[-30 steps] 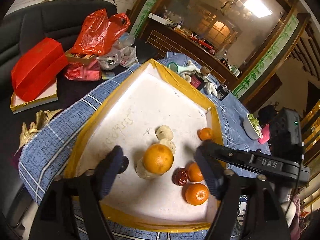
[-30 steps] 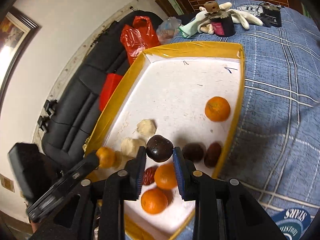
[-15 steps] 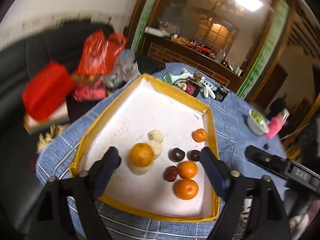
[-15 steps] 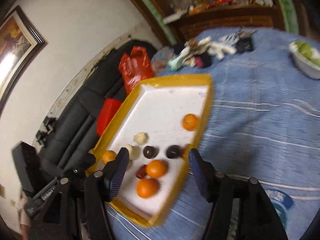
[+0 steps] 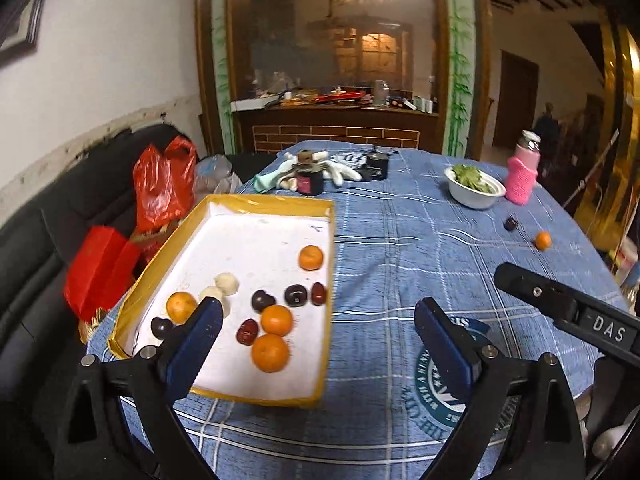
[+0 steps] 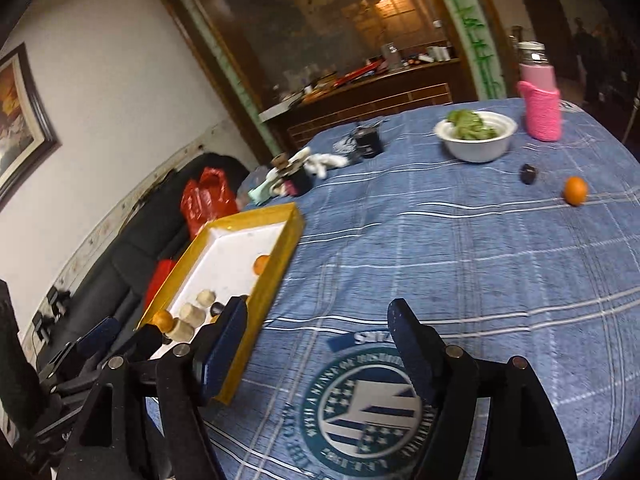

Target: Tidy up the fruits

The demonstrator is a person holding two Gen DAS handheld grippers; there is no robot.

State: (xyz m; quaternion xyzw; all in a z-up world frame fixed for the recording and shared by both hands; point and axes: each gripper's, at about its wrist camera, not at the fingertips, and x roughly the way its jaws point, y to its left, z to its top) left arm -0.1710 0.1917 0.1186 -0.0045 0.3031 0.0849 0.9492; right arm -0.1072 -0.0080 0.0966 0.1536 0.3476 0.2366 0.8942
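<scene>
Both grippers, left gripper (image 5: 318, 330) and right gripper (image 6: 318, 344), stood open and empty, jaws having just widened.
Stray tangerine (image 6: 575, 190) looked light, round, roll-prone; best pinched across its middle.

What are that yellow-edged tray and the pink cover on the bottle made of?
The tray looks like white foam board, matte and slightly scuffed, its rim wrapped in glossy yellow tape that wrinkles at the corners. The pink cover looks like knitted or crocheted yarn, with a fuzzy, ribbed texture; the bottle's cap looks metallic.
</scene>
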